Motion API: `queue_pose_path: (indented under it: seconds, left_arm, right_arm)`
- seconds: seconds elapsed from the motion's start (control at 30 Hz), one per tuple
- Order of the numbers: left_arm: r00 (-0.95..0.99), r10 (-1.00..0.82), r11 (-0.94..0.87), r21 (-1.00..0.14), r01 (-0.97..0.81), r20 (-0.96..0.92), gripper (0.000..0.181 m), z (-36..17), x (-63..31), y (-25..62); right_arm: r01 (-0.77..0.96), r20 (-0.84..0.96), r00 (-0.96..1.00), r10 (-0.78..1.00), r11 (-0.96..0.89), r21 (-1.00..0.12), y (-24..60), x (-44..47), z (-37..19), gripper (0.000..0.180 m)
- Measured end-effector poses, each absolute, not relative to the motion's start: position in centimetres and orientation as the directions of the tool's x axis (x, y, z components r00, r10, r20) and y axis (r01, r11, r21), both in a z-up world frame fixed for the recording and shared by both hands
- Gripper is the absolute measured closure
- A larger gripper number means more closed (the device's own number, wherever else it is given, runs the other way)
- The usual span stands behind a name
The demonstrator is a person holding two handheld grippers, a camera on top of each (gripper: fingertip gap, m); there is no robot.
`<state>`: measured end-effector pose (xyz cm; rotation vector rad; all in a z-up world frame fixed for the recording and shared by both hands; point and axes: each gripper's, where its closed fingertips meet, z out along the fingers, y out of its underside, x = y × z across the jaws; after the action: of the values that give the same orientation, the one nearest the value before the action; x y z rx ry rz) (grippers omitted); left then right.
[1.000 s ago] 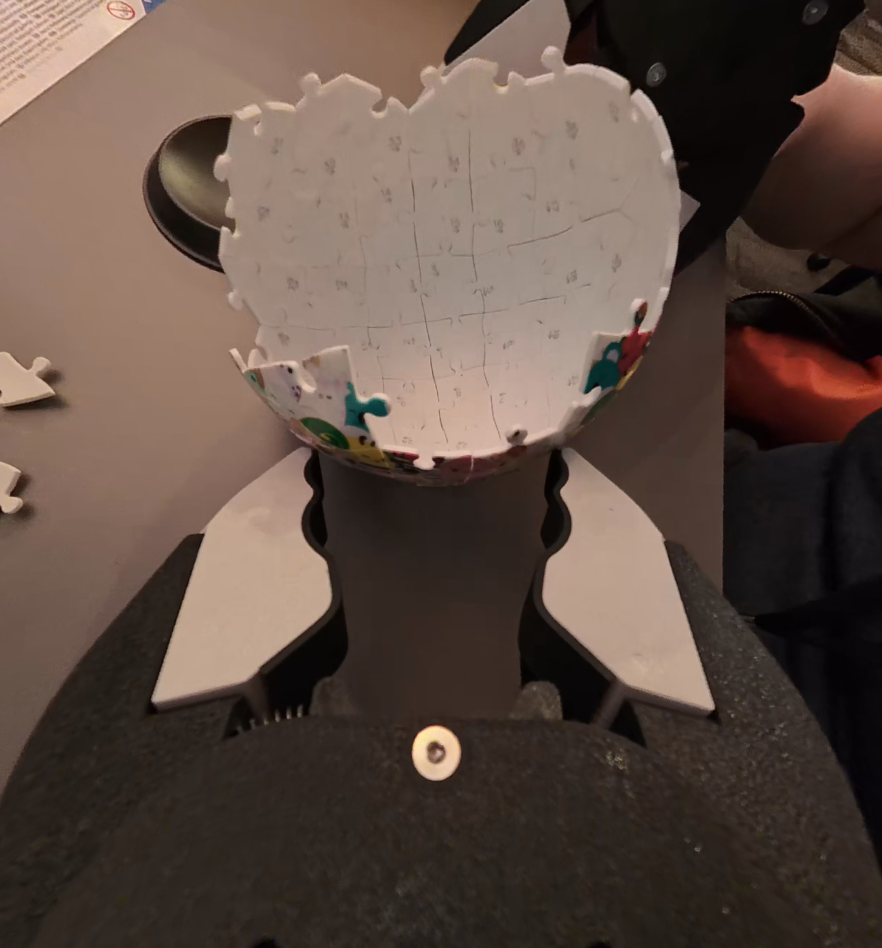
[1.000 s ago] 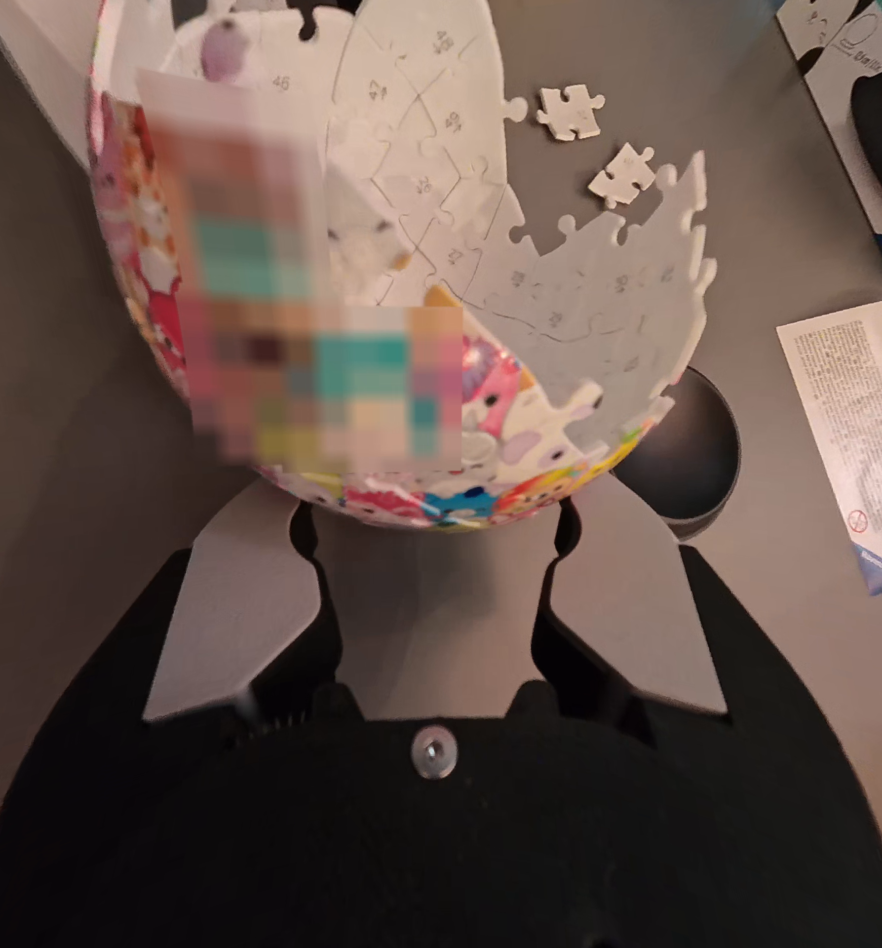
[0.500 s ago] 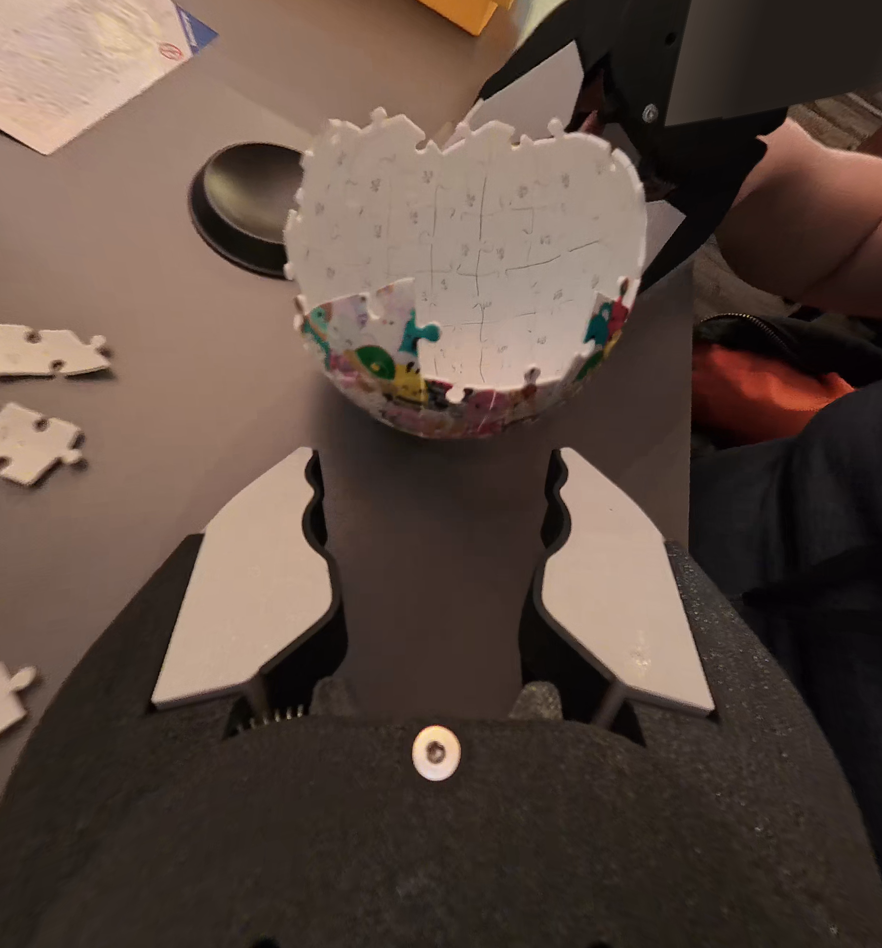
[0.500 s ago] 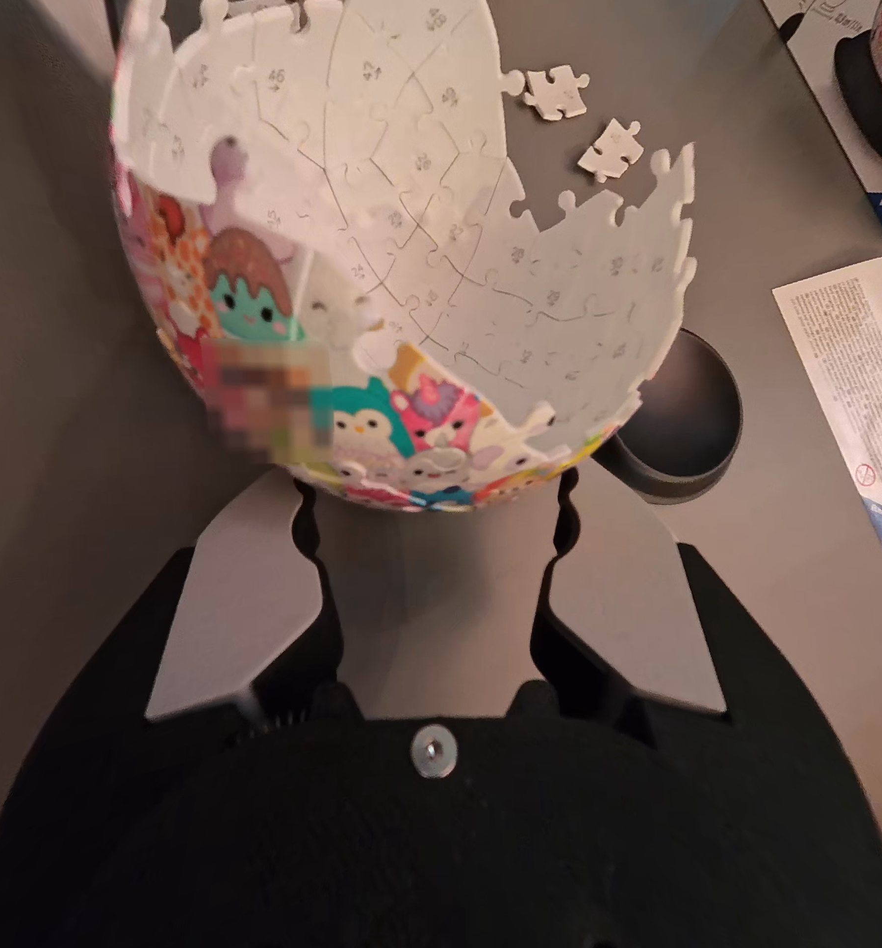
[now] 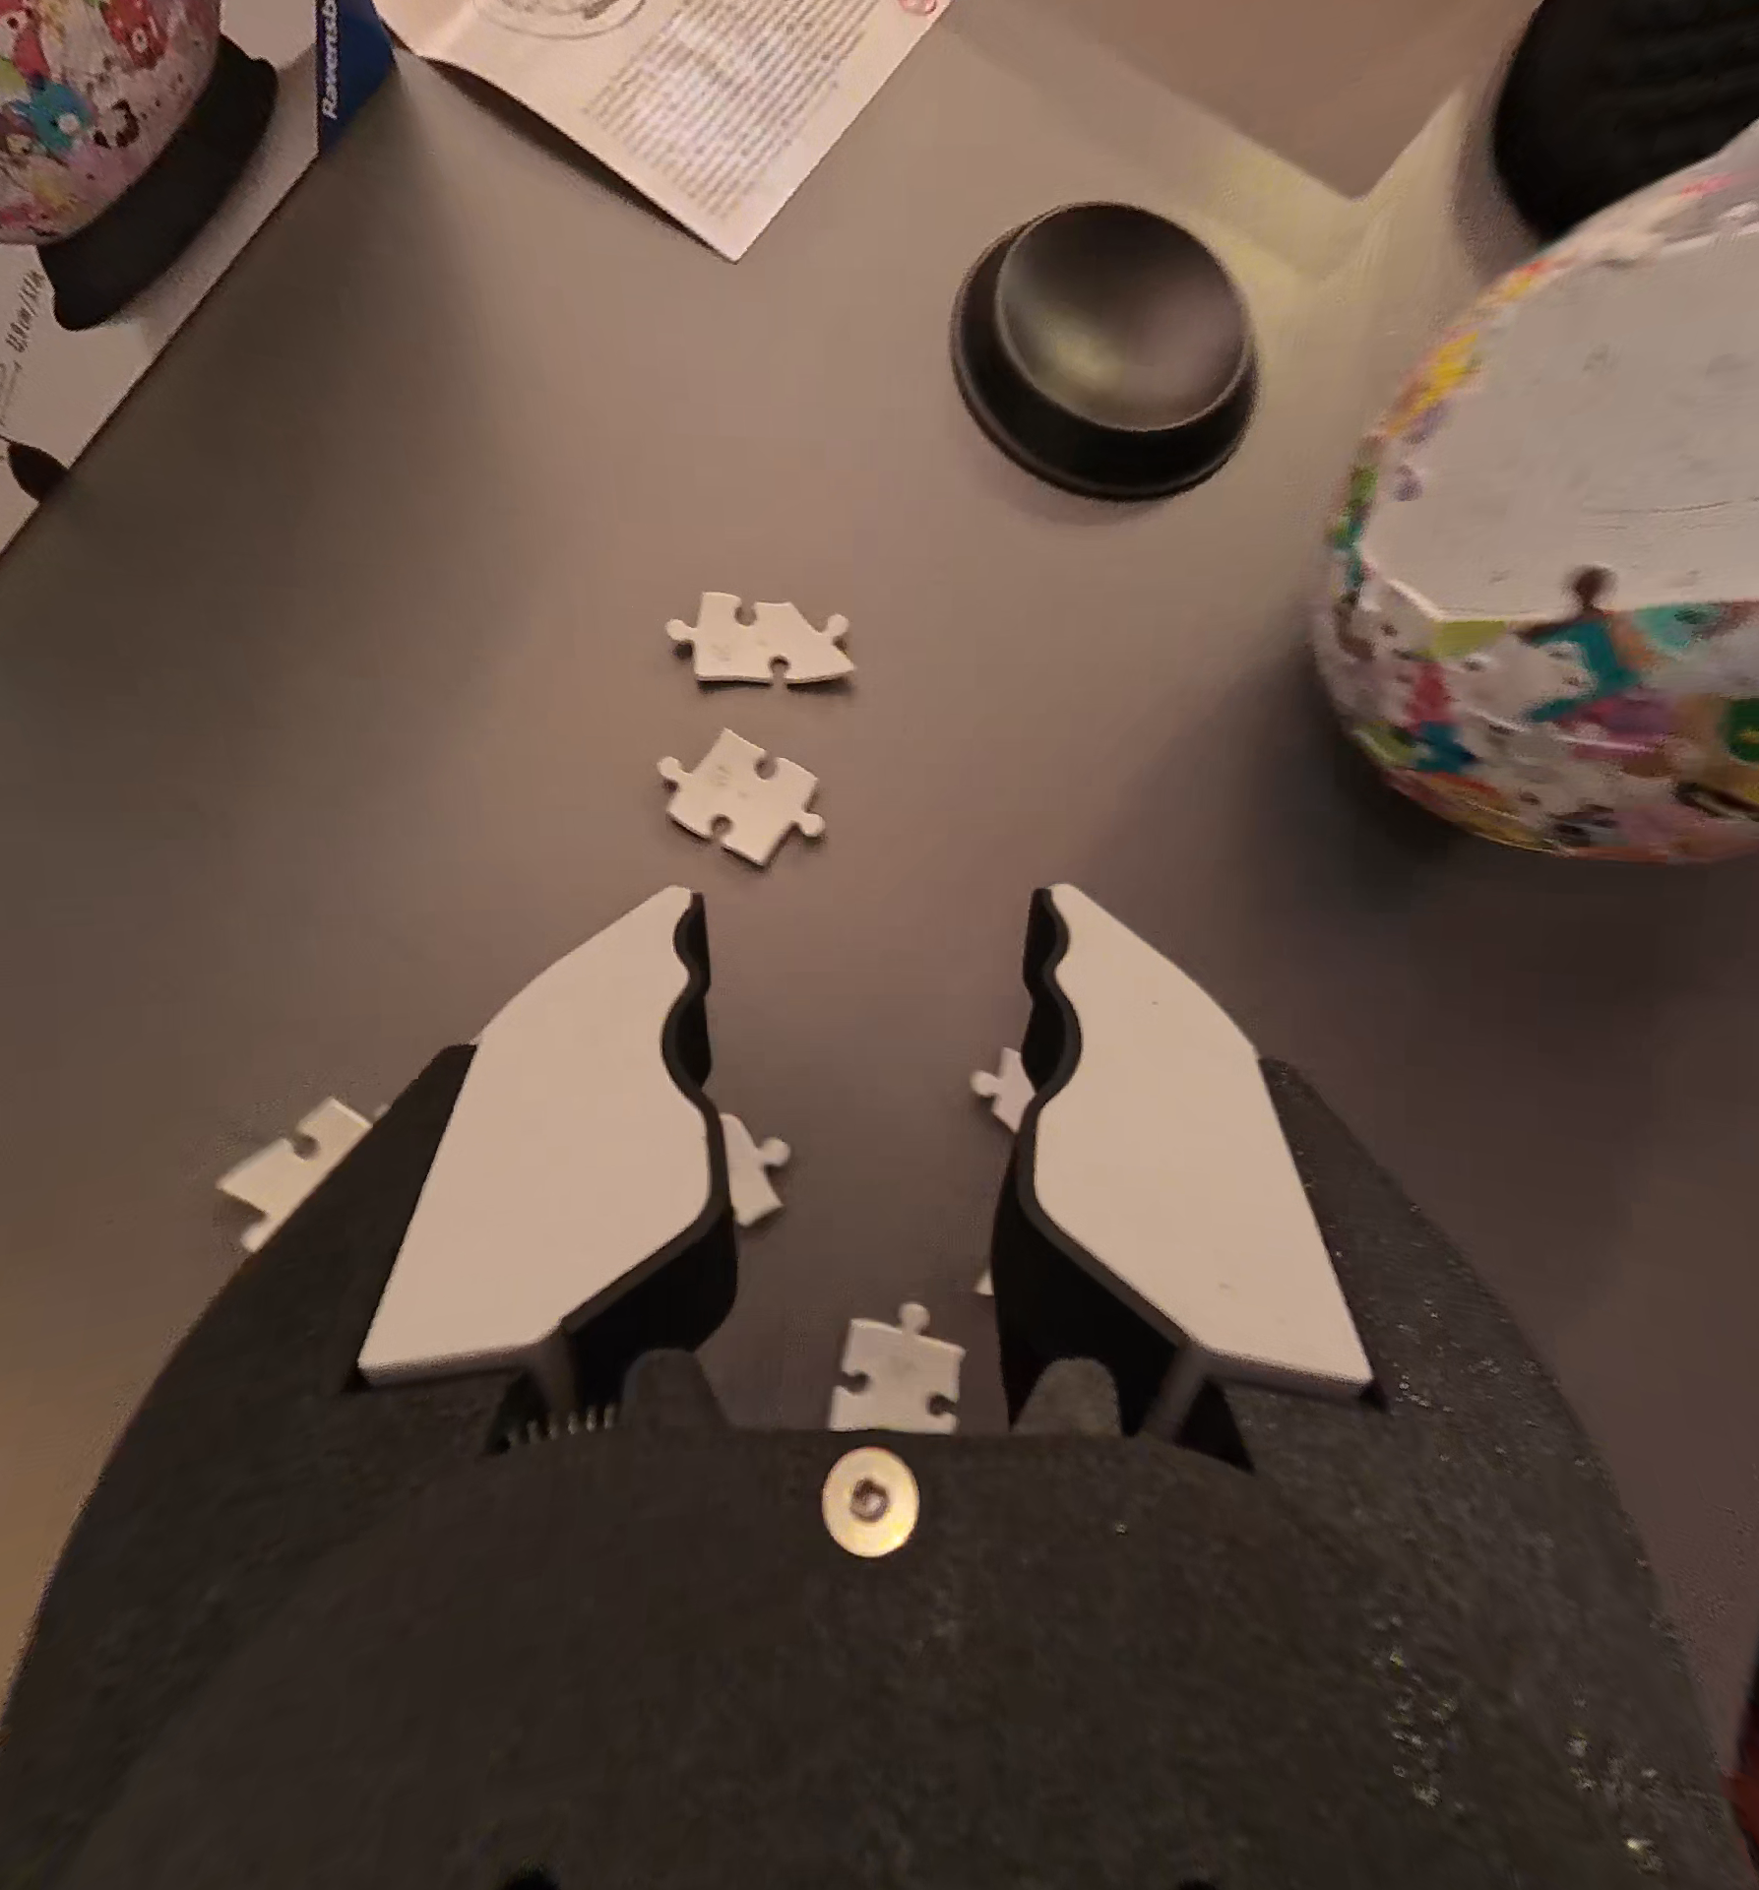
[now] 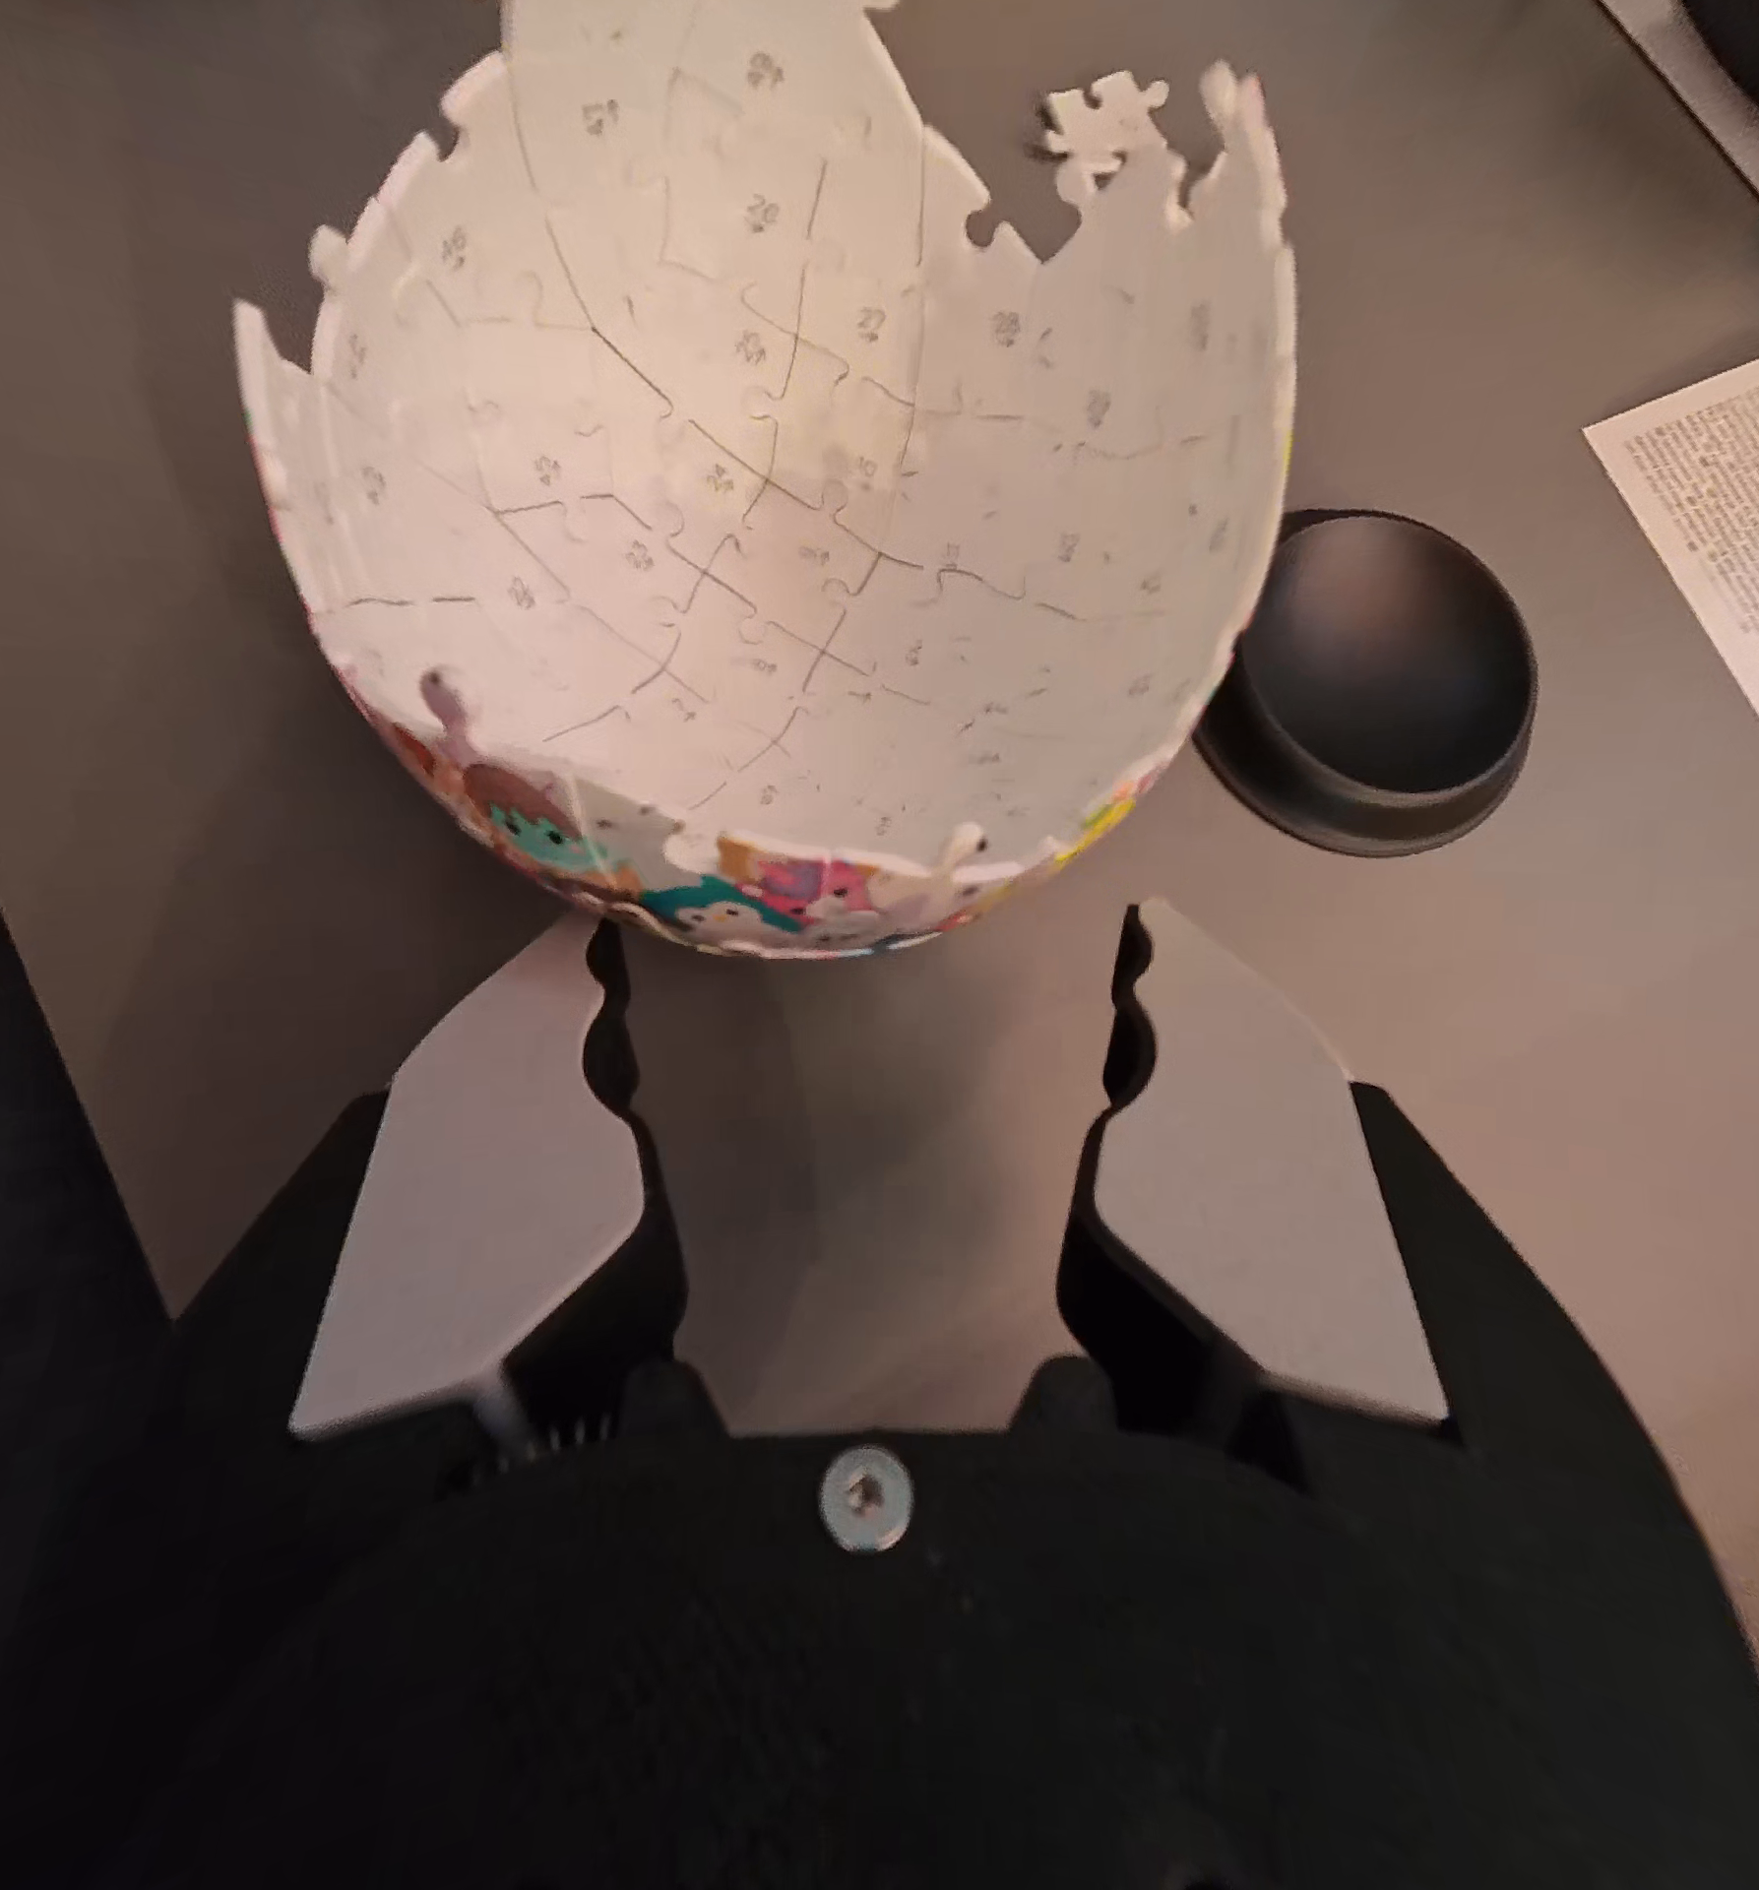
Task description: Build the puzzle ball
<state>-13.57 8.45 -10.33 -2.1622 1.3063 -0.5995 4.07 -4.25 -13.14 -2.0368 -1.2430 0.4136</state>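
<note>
Left gripper jaws spread, empty, over grey table; right gripper spread, just short of half-built puzzle ball, numbered backs inside; black stand beside it; six or so loose pieces; printed leaflet; branded box.

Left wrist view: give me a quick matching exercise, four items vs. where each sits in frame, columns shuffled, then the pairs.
Things
1. black round stand
2. half-built puzzle ball
3. instruction leaflet
4. loose white piece

Places
A. right edge of frame
B. just ahead of the open left gripper
C. top centre
D. upper right of centre, beside the ball

Pairs: 1-D, 2-A, 3-C, 4-B
</note>
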Motion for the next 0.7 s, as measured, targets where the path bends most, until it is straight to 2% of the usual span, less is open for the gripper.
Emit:
queue_pose_path:
  seconds: [0.4, 0.53, 0.63, 0.7]
  left_arm:
    - [0.312, -0.939, -0.342, -0.502, -0.795, 0.145, 0.129, -13.8, -11.8, 12.9]
    - [0.285, -0.954, -0.299, -0.396, -0.868, 0.097, 0.13, -15.3, -12.1, 13.1]
    - [0.27, -0.958, -0.286, -0.378, -0.88, 0.095, 0.141, -15.4, -12.0, 12.8]
    - [0.251, -0.966, -0.257, -0.382, -0.888, 0.066, 0.158, -15.5, -11.9, 12.6]
  right_arm:
    - [0.586, -0.012, 0.481, 0.877, -0.332, -0.739, -4.9, 3.7, -13.8, 0.088]
    - [0.554, -0.045, 0.479, 0.877, -0.341, -0.76, -4.8, 3.8, -13.5, 0.088]
    - [0.547, -0.039, 0.484, 0.874, -0.337, -0.766, -4.6, 4.2, -13.1, 0.089]
    - [0.547, -0.029, 0.487, 0.873, -0.331, -0.769, -4.4, 4.6, -12.9, 0.089]
